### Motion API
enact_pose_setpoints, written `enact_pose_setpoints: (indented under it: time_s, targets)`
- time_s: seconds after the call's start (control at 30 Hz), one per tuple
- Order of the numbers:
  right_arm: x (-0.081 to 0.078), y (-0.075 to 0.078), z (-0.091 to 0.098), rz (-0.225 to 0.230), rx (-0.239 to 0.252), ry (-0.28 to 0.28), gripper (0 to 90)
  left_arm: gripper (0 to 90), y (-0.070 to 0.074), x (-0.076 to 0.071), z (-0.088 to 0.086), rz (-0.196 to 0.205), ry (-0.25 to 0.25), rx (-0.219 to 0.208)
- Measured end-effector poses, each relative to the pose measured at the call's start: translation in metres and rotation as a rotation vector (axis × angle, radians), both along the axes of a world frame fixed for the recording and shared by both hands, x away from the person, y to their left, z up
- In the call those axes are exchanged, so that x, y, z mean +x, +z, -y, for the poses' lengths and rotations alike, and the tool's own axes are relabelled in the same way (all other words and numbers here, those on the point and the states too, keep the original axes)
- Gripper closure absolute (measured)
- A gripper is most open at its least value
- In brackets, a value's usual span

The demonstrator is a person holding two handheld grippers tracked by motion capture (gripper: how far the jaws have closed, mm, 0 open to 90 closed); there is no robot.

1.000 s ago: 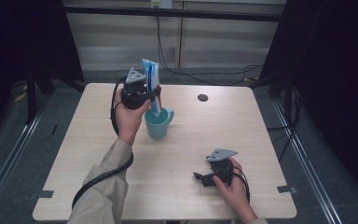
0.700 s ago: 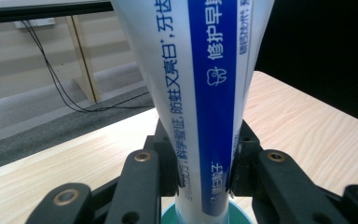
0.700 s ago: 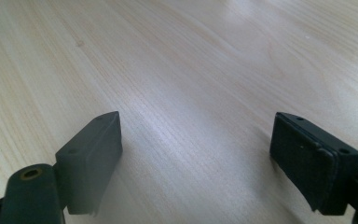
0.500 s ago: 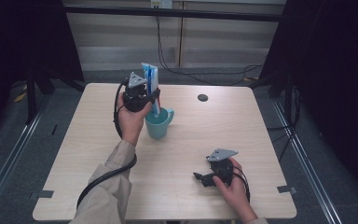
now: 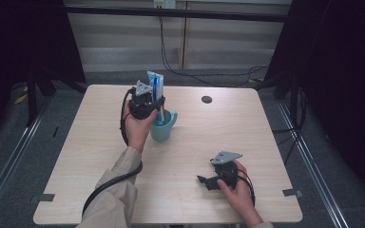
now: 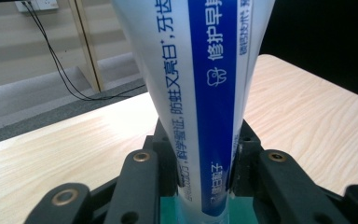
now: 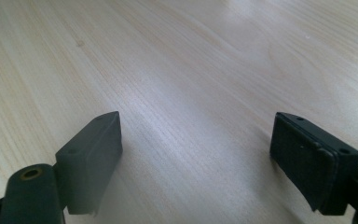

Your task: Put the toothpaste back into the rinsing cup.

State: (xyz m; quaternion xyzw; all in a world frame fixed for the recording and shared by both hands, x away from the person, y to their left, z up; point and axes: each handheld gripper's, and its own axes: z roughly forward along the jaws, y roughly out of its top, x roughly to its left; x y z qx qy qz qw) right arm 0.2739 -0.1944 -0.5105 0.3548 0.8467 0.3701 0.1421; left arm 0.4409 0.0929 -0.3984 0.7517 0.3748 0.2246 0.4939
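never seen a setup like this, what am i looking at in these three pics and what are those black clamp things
A person sits at a wooden table, holding a hand-operated two-jaw gripper in each hand. The high view looks down from above; the two close-ups come from cameras riding on each gripper. The left gripper is shut on a blue-and-white toothpaste tube, standing upright in a teal mug. The right gripper rests low on the table near the person, jaws open with bare wood between them.
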Motion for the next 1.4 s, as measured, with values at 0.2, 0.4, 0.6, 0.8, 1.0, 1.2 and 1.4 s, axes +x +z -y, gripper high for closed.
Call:
enact_pose_setpoints:
  time_s: [0.2,0.4,0.6,0.8,1.0,1.2,1.4]
  targets:
    - [0.000,0.000,0.000,0.000,0.000,0.001,16.3,69.5,-0.008,-0.001,0.001,-0.010,0.013,-0.004]
    - [0.000,0.000,0.000,0.000,0.001,0.001,16.4,69.4,-0.014,-0.005,0.001,-0.023,0.013,-0.003]
    - [0.000,0.000,0.000,0.000,0.001,0.001,16.4,69.1,-0.022,-0.006,0.001,-0.049,0.011,0.001]
    - [0.000,0.000,0.000,0.000,0.001,0.001,16.4,68.8,-0.029,-0.007,0.001,-0.060,0.020,0.011]
    - [0.000,0.000,0.000,0.000,0.001,0.001,16.4,68.3,-0.034,-0.008,0.001,-0.073,0.022,0.013]
    - [0.000,0.000,0.000,0.000,0.001,0.001,16.3,66.7,-0.032,-0.009,0.002,-0.070,0.013,0.017]
    - [0.000,0.000,0.000,0.000,0.000,0.000,16.4,66.4,-0.033,-0.009,0.003,-0.072,0.017,0.008]
